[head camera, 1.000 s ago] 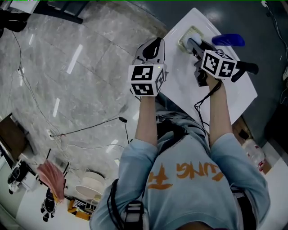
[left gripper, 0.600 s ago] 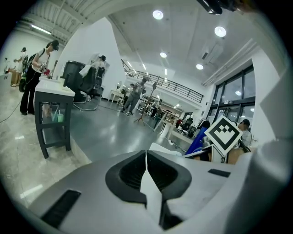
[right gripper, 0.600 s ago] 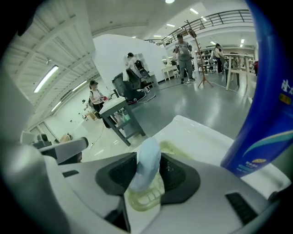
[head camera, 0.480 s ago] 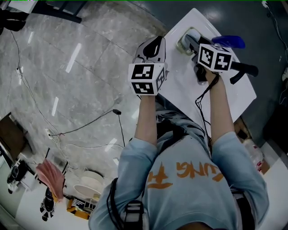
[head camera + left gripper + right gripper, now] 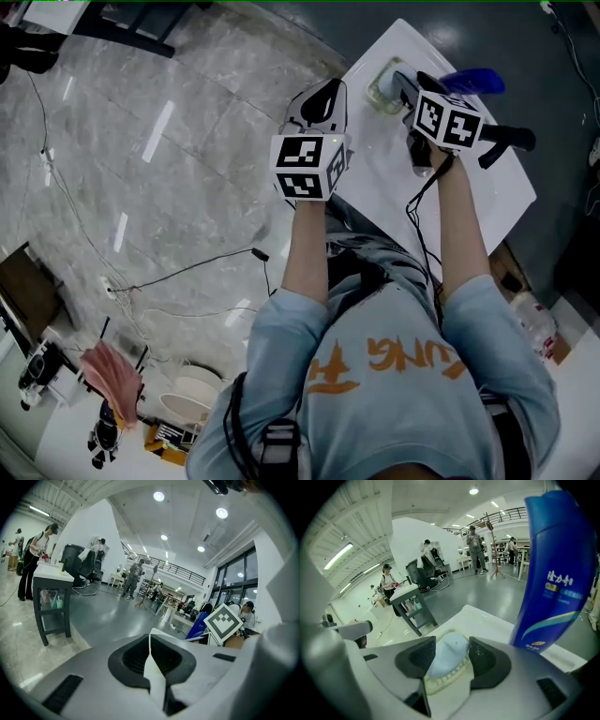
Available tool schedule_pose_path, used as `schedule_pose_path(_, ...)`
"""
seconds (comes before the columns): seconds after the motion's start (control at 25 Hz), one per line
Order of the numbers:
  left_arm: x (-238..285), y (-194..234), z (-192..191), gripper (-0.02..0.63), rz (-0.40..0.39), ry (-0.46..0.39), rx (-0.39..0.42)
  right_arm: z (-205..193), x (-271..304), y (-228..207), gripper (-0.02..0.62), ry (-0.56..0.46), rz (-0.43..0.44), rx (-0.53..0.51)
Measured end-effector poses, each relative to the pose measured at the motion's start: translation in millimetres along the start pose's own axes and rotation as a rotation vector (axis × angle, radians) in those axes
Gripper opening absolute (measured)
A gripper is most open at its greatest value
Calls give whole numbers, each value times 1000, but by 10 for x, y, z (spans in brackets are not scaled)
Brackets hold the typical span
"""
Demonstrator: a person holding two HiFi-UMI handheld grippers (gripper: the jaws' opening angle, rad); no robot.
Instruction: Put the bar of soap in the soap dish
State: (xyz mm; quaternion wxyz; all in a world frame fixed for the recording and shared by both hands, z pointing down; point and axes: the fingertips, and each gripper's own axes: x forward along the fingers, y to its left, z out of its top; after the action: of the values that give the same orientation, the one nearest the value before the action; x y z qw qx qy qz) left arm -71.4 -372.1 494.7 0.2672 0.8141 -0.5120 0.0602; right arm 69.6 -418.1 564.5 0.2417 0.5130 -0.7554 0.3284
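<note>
A pale blue bar of soap (image 5: 449, 654) lies in the cream soap dish (image 5: 440, 682) at the far corner of the white table (image 5: 469, 197). My right gripper (image 5: 450, 656) points down at the dish. Its jaws are opening, with the soap between the black pads (image 5: 485, 657) and resting on the dish. In the head view the dish (image 5: 384, 86) peeks out beside that gripper (image 5: 405, 86). My left gripper (image 5: 319, 94) hovers off the table's left edge over the floor. In its own view it (image 5: 152, 660) is shut with nothing held.
A tall blue bottle (image 5: 555, 569) stands just right of the dish, close to the right jaw, and shows in the head view too (image 5: 473, 82). Cables (image 5: 187, 267) trail over the marble floor. A grey side table (image 5: 51, 597) and people stand far off.
The right gripper has shifted slightly toward the far end of the table, over the dish. The left gripper has stayed where it was.
</note>
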Motion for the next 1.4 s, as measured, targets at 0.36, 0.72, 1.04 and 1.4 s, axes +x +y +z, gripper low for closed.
schedule_pose_path(0.36,-301,25,183,31,-18,-46,29,341,-548,295,149,-276,-21,-1)
schedule_pose_path(0.72,-508,-71,569,31,-66,-147,65,813,-1378,663,33,-550,-53,-72)
schedule_pose_path(1.04,-636,-419,1179,31,-87,-259,201,1242,-1912,671,31,-673,-95,-128)
schedule_pose_path(1.4,-845,-571,1554,31,-19,-326,317,1425,-2175,737,31,-731,-80,-165)
